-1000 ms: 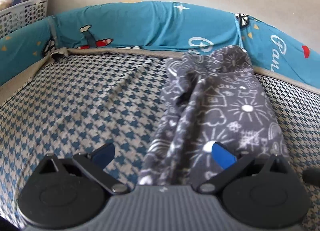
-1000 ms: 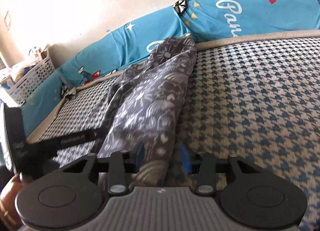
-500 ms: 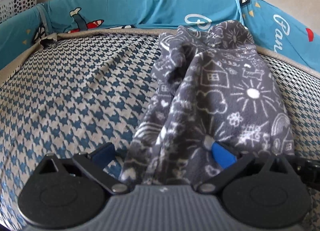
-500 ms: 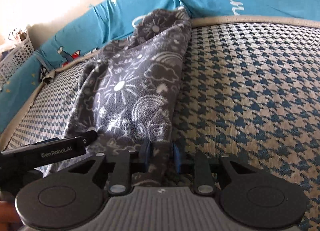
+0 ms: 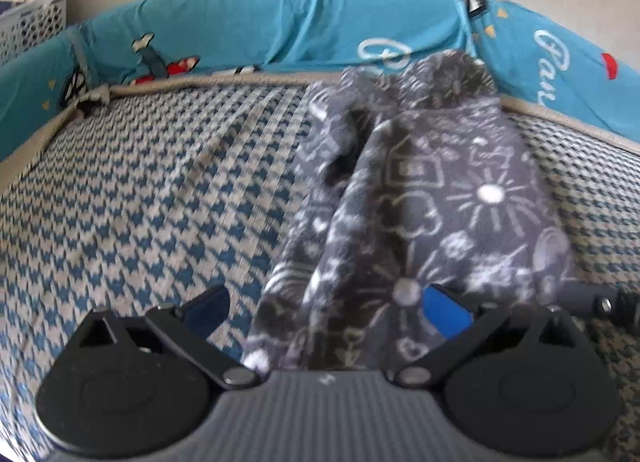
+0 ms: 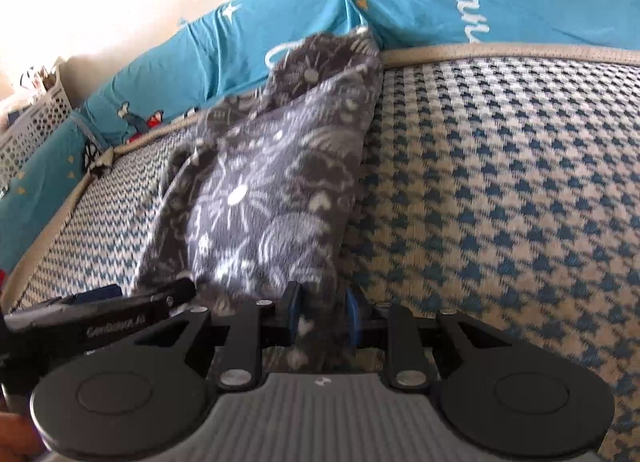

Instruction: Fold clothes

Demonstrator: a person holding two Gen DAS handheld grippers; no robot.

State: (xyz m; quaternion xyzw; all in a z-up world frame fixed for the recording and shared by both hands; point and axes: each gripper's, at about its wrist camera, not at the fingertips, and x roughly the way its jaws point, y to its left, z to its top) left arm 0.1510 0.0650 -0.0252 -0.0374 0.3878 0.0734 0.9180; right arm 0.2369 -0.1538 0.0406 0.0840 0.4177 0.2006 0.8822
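Right gripper (image 6: pixel 322 312) pinches the fleece garment's (image 6: pixel 272 190) near edge; left gripper (image 5: pixel 324 304) gapes. Grip evenly before lifting.

- The right gripper (image 6: pixel 322 312) pinches the near edge of the grey garment (image 6: pixel 272 190); its jaws have just been closing.
- The garment runs to the mat's (image 6: pixel 500 182) far edge, against the bumper (image 6: pixel 248 34).
- The left gripper (image 6: pixel 120 312) is at the lower left.

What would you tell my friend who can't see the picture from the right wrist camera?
The right hand-held gripper pinches the near edge of a grey fleece garment with white doodles; its jaws have just been closing. The garment lies stretched across a blue-and-cream houndstooth mat toward a turquoise padded bumper. The left hand-held gripper pokes in at lower left.
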